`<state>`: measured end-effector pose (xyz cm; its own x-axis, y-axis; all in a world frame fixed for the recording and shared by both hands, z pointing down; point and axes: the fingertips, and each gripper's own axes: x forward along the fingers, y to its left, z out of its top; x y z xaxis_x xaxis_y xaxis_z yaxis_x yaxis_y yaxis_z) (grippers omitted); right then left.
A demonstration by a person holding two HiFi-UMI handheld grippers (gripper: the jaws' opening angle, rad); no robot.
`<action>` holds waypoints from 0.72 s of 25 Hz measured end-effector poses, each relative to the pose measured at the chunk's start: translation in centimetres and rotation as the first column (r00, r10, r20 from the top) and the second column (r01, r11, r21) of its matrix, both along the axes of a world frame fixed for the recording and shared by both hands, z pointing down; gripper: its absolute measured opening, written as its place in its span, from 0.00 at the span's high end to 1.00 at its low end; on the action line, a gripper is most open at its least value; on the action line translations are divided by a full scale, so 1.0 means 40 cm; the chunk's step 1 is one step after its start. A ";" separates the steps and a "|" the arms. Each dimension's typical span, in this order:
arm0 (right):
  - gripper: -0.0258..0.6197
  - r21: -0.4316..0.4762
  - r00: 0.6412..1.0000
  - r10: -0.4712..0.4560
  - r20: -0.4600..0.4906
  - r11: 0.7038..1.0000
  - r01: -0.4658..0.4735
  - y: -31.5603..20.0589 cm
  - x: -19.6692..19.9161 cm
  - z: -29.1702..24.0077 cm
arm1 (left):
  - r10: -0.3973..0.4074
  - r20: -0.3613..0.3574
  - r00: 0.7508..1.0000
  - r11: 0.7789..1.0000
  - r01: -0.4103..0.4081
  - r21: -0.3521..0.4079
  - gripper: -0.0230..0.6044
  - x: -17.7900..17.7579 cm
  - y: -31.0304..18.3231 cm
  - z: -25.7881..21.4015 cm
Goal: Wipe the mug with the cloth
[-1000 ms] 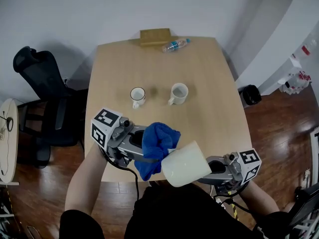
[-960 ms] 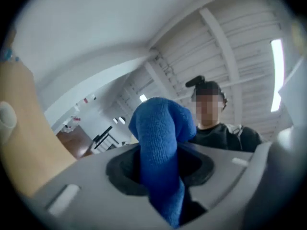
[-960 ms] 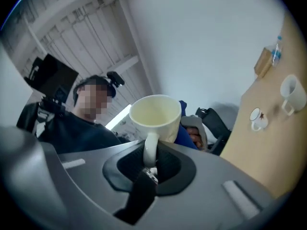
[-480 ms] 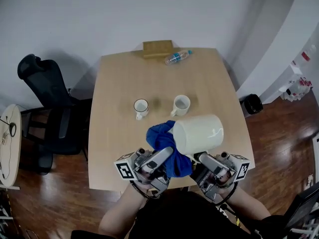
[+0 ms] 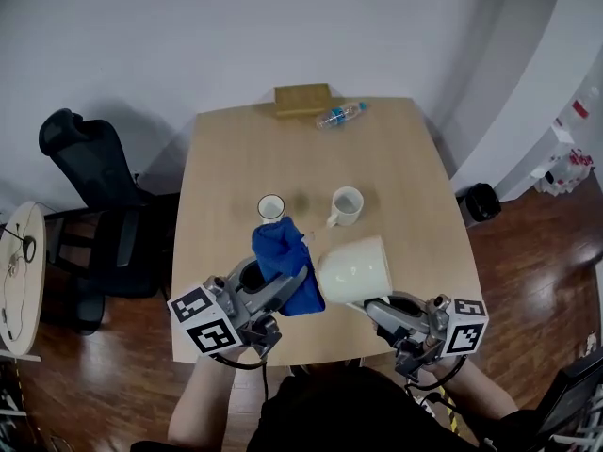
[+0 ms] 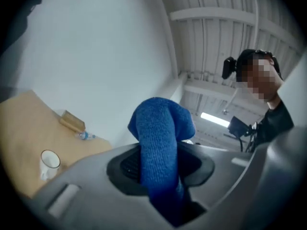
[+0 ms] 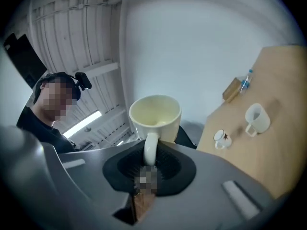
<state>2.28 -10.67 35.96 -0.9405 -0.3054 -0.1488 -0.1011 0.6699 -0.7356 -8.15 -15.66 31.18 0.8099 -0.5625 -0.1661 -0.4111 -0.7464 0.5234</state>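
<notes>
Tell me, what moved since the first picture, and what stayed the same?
The left hand-held gripper swung down toward the table's near edge and turned, so the blue cloth now points away beside the big mug. The right hand-held gripper turned the mug. Nothing was grabbed or dropped: cloth and handle stay clamped. The small mugs, bottle and wooden block stayed put.

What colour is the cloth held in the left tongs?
Bright blue. The cloth shows best in the left gripper view.
</notes>
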 end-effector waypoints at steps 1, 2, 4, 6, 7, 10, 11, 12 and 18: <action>0.90 -0.024 1.000 -0.017 0.000 1.000 0.017 0.008 -0.007 0.019 | 0.028 0.033 0.999 1.000 -0.028 0.014 0.73 0.012 0.010 -0.008; 0.90 -0.048 1.000 -0.019 0.007 0.999 0.019 0.009 -0.011 0.033 | 0.049 0.058 0.997 0.998 -0.050 0.025 0.73 0.025 0.021 -0.012; 0.90 -0.081 0.999 0.017 0.033 0.997 -0.014 -0.011 -0.005 0.043 | 0.077 0.085 0.993 0.997 -0.079 0.025 0.73 0.047 0.041 0.000; 0.90 -0.075 0.996 0.056 0.064 0.996 -0.051 -0.033 0.009 0.032 | 0.095 0.075 0.993 0.995 -0.095 -0.010 0.73 0.076 0.060 0.036; 0.90 -0.059 0.995 0.063 0.076 0.996 -0.059 -0.037 0.014 0.023 | 0.096 0.051 0.994 0.995 -0.095 -0.035 0.73 0.088 0.066 0.056; 0.90 0.006 0.997 0.008 0.074 1.000 -0.009 -0.001 0.014 0.004 | 0.047 -0.057 0.997 0.993 -0.053 -0.105 0.73 0.081 0.051 0.090; 0.90 0.021 0.998 -0.026 0.065 0.999 0.025 0.021 0.010 0.004 | 0.030 -0.082 0.996 0.993 -0.039 -0.115 0.73 0.070 0.039 0.091; 0.90 0.026 0.997 -0.054 0.061 0.998 0.052 0.040 0.008 0.009 | 0.030 -0.098 0.995 0.992 -0.041 -0.116 0.73 0.061 0.032 0.086; 0.90 -0.067 0.996 0.013 0.093 0.998 -0.007 -0.003 0.037 0.049 | 0.217 -0.150 0.965 0.974 -0.224 -0.037 0.73 0.093 0.105 0.016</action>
<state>3.75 -10.80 37.91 -0.9205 -0.3267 -0.2143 -0.0367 0.6184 -0.7850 -4.43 -11.45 31.80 0.8846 -0.3839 -0.2647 -0.1569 -0.7796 0.6063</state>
